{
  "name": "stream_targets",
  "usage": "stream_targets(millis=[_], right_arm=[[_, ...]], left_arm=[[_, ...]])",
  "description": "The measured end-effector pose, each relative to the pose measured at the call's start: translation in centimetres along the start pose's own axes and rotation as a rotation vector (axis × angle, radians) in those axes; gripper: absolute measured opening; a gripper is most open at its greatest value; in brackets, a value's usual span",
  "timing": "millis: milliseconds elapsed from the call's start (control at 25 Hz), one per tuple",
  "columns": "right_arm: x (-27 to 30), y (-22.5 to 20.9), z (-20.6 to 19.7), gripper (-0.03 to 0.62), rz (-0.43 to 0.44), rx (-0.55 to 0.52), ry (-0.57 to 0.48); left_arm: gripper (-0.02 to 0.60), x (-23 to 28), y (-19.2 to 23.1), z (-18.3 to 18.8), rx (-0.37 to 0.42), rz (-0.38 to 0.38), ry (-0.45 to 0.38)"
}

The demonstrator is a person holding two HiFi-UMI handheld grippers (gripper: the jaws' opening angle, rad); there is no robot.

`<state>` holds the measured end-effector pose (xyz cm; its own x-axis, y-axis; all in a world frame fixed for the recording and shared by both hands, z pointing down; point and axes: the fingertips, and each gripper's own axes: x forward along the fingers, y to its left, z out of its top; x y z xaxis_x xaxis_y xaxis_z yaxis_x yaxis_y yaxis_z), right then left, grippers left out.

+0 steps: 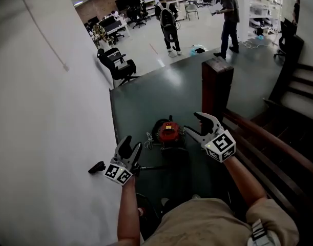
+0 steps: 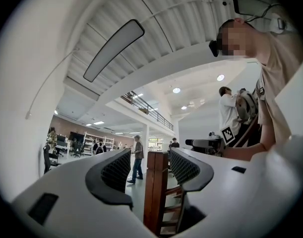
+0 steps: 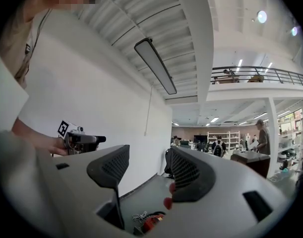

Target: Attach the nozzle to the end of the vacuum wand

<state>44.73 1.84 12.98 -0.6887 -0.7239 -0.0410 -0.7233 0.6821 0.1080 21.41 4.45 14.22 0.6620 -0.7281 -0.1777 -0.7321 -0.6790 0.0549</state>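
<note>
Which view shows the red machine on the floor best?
The head view: the red machine sits whole near the middle, seen from above. The right gripper view catches only a red sliver of it at the bottom edge. The left gripper view does not show it.

We log bright, even light from ceiling lamps (image 2: 176,90); white wall (image 1: 43,137) near glare in head view; dark floor (image 1: 161,96) dim, shadows soft; gripper views bulge heavily, black vignette round edges; left gripper (image 2: 149,162) body close to lens reads soft.
</note>
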Motion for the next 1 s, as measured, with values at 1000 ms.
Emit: stream_targets(millis=[1000], right_arm=[[-4.4, -2.7, -24.6, 0.224, -0.119, 0.171, 0.340]], left_arm=[[0.241, -10.0, 3.5, -24.3, -0.163, 0.289, 0.353]])
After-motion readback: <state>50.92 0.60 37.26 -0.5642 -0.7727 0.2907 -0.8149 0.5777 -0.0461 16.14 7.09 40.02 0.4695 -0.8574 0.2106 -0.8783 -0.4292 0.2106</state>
